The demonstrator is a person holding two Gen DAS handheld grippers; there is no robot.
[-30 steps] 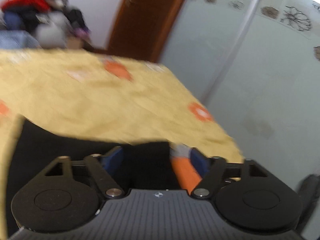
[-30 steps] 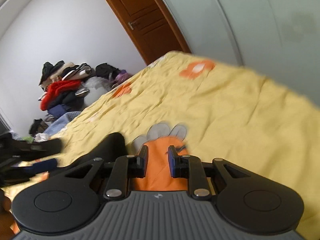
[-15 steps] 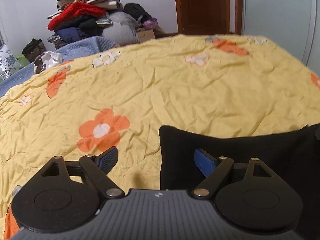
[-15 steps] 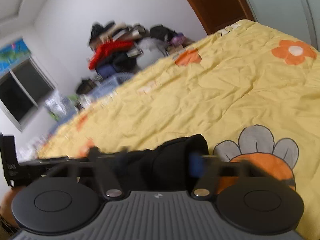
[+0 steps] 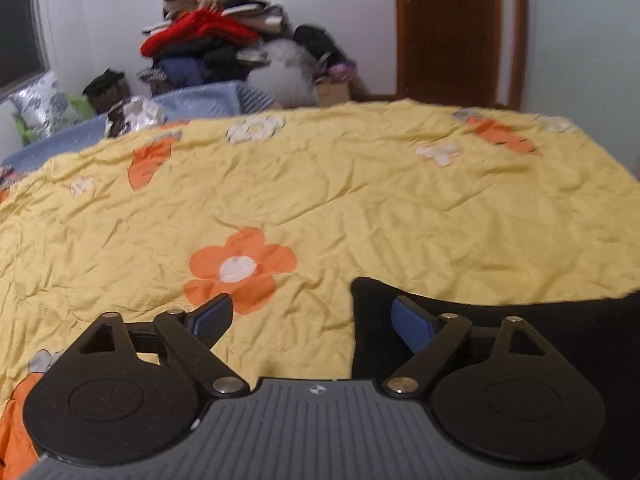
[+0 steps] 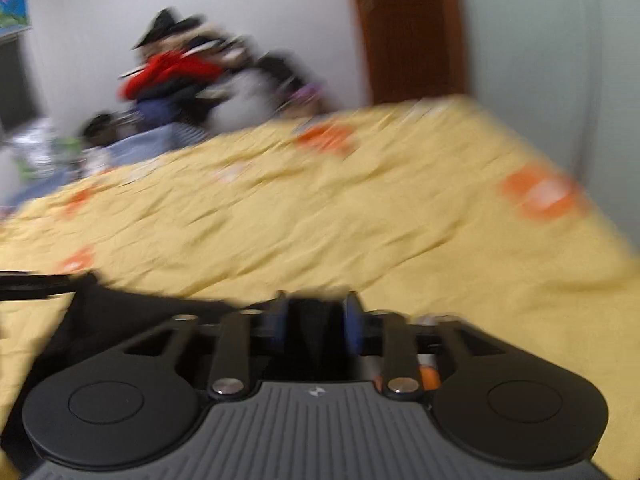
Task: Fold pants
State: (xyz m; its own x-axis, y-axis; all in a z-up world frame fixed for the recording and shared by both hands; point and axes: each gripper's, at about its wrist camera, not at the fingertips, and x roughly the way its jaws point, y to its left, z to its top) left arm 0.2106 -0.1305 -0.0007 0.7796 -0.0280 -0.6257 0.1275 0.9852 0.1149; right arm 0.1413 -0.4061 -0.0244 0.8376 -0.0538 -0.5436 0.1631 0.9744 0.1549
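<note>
The black pants [image 5: 540, 332] lie flat on the yellow bedspread, filling the lower right of the left wrist view, with a corner near the middle. My left gripper [image 5: 310, 316] hovers low over that corner, its jaws wide and still opening. One pad [image 5: 408, 320] is over the cloth, the other over bare bedspread, and nothing is gripped. In the blurred right wrist view the pants [image 6: 120, 320] spread to the lower left. My right gripper [image 6: 316, 320] is opening, with black cloth showing between its pads but not pinched.
The flowered yellow bedspread [image 5: 320, 184] covers the whole bed. Behind it stand a heap of clothes [image 5: 208, 40], a blue basket [image 5: 208, 98] and a brown door [image 5: 448, 28]. A pale wardrobe [image 6: 560, 60] runs along the bed's right side.
The left view swung from the wardrobe side to face the clothes heap, and its jaws spread a little. The right gripper rolled level, moved from the orange flower over the pants and opened.
</note>
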